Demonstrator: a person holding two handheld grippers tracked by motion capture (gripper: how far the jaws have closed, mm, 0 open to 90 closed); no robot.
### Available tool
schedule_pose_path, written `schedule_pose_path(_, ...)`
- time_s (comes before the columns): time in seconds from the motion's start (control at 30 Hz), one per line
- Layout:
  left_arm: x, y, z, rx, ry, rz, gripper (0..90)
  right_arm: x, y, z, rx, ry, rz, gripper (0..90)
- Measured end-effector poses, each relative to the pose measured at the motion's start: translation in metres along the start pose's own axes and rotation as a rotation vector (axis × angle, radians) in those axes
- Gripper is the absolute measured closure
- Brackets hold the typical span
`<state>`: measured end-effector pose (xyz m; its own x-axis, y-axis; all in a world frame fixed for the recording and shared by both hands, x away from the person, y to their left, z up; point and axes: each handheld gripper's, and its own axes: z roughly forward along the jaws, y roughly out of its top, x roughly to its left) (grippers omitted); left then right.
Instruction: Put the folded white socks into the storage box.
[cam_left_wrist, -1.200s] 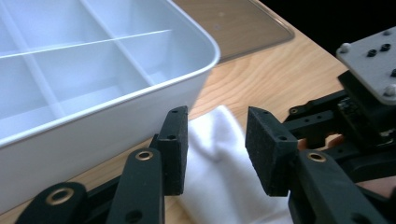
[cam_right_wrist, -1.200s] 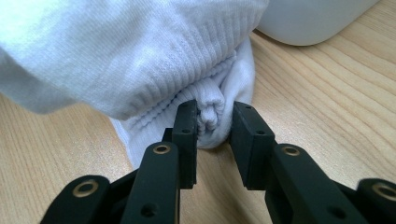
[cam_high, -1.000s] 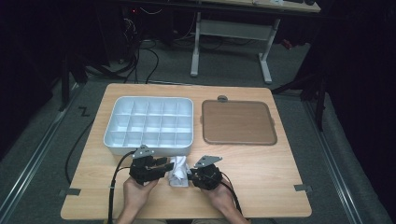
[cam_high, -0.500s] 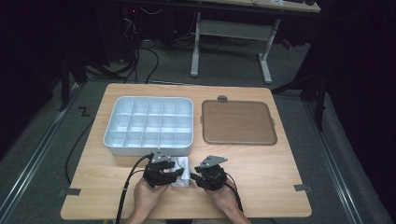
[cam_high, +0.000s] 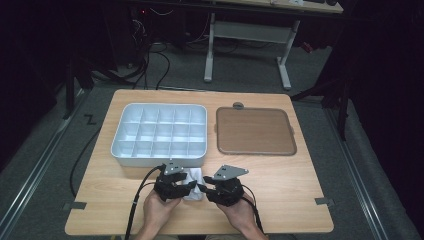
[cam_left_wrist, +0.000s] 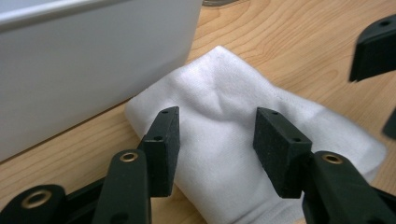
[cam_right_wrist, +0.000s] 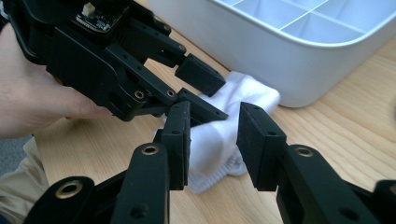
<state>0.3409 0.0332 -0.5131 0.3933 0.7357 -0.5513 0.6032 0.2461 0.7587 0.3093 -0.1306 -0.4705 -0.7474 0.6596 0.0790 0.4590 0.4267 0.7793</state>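
Both my grippers, left (cam_high: 186, 185) and right (cam_high: 206, 189), just spread, release the white sock (cam_left_wrist: 233, 140); it may unfold at the tray's (cam_high: 150, 161) six o'clock.

No readable text, label, brand, number or sign is found, none on the wooden table (cam_high: 280, 180), none on the white compartment tray (cam_high: 125, 150)

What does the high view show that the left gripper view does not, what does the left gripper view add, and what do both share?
High view: the whole table, the brown mat, the tray's compartments, both hands and both grippers.

Left gripper view: the left gripper with its jaws apart just above the cloth, not pressing it, and the cloth's creases and weave.

Shared: the white folded cloth on the wood beside the white tray; its jaws have just been opening.
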Motion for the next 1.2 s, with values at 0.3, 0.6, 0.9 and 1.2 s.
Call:
schedule_pose_path(0.3, 0.004, -0.004, 0.001, 0.009, 0.014, 0.035, 50.6, -0.014, -0.017, 0.032, 0.148, -0.027, 0.0, 85.1)
schedule_pose_path(0.6, 0.007, -0.005, 0.002, 0.001, -0.005, 0.018, 47.9, -0.022, -0.03, 0.039, 0.164, -0.04, -0.006, 86.4)
schedule_pose_path(0.9, -0.001, -0.007, -0.014, -0.016, -0.02, 0.065, 43.6, -0.018, -0.014, 0.019, 0.056, -0.055, 0.011, 75.4)
schedule_pose_path(1.2, 0.004, -0.015, -0.011, -0.015, 0.02, 0.116, 44.0, -0.023, -0.015, 0.047, 0.112, -0.049, -0.007, 82.2)
